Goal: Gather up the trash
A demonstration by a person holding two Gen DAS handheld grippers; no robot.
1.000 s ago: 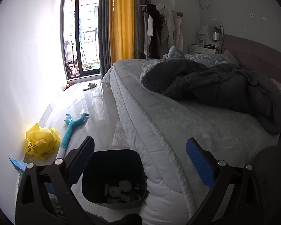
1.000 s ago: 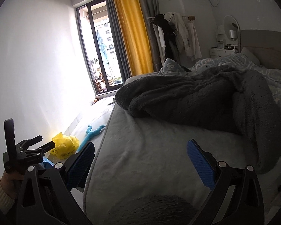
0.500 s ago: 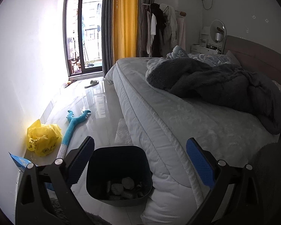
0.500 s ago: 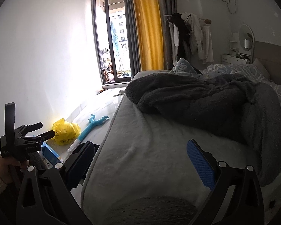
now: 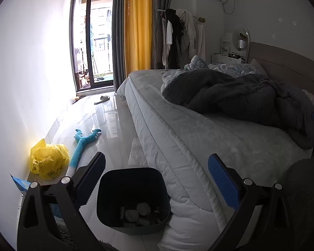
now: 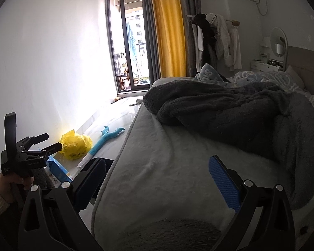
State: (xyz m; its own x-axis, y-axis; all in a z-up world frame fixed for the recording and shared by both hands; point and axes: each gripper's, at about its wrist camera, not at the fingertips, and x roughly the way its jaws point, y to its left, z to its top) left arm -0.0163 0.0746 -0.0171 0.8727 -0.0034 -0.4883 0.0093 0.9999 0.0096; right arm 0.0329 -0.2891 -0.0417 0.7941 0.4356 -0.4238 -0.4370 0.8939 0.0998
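Note:
A dark bin (image 5: 134, 198) stands on the floor beside the bed and holds crumpled trash (image 5: 137, 211) at its bottom. A crumpled yellow plastic bag (image 5: 49, 160) lies on the floor by the left wall; it also shows in the right wrist view (image 6: 76, 145). A blue packet (image 5: 21, 184) lies next to it. My left gripper (image 5: 156, 179) is open and empty above the bin; it also shows from the side in the right wrist view (image 6: 47, 141). My right gripper (image 6: 157, 179) is open and empty over the bed.
A bed (image 5: 198, 138) with a grey blanket (image 5: 240, 96) fills the right side. A blue plush toy (image 5: 83, 144) lies on the glossy floor. A slipper (image 5: 102, 99) lies near the balcony door. A clothes rack (image 5: 178, 39) stands by the yellow curtain.
Both grippers have moved back and turned slightly left, so the bin, yellow bag and floor sit more toward the centre. Both stay open and empty.

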